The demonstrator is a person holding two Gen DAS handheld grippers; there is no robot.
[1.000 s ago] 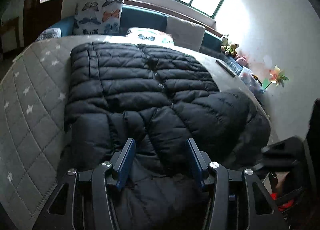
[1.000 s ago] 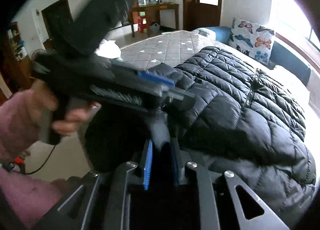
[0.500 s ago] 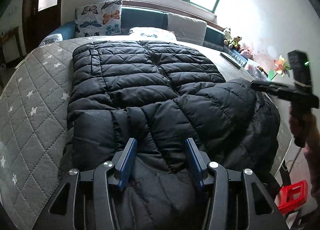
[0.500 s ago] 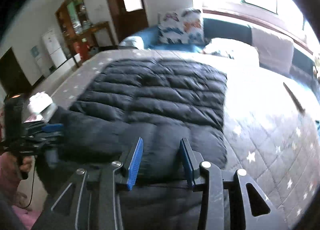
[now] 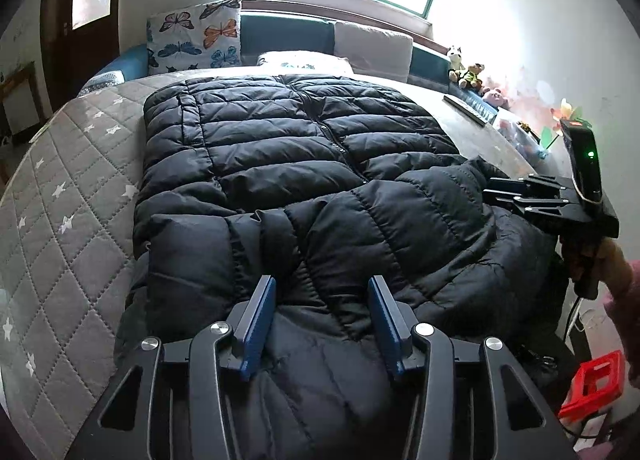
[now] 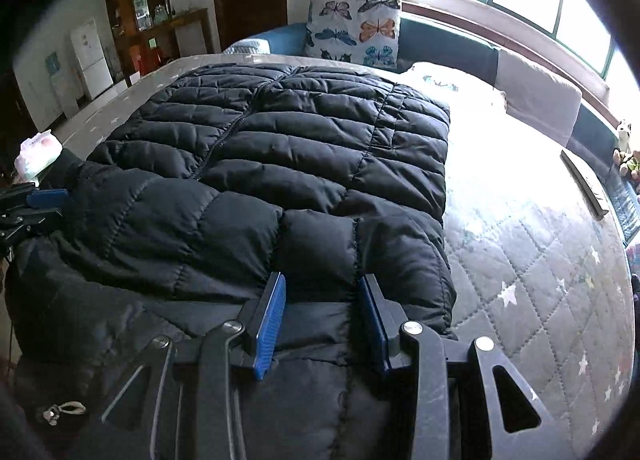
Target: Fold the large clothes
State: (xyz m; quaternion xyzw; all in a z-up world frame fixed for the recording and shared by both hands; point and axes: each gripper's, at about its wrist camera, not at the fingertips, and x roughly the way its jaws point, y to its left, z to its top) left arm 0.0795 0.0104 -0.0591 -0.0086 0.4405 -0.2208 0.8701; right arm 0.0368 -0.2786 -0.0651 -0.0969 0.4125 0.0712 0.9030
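Observation:
A black quilted down jacket [image 5: 288,163] lies front up on the grey star-quilted bed [image 5: 72,195], a sleeve folded across its near part. My left gripper [image 5: 322,324] hovers over the jacket's near left end. Its jaws are closing, with puffy fabric under and between the pads but not pinched. In the right wrist view my right gripper [image 6: 322,320] stands open over the near right corner of the jacket [image 6: 304,131], a fold bulging between its pads. Each gripper shows in the other's view: the right [image 5: 490,195] at the jacket's right edge, the left [image 6: 44,205] at its left edge.
A butterfly pillow [image 5: 196,39] and grey cushions [image 5: 372,43] line the head of the bed under the window. Soft toys [image 5: 466,71] and a dark flat bar [image 5: 468,109] sit at the right. A red crate [image 5: 596,384] stands on the floor, and a white tissue pack [image 6: 38,147] lies at the left.
My right gripper let go of the sleeve it held shut, opened, and swung across to the jacket's right side. The left gripper stayed put over the near hem.

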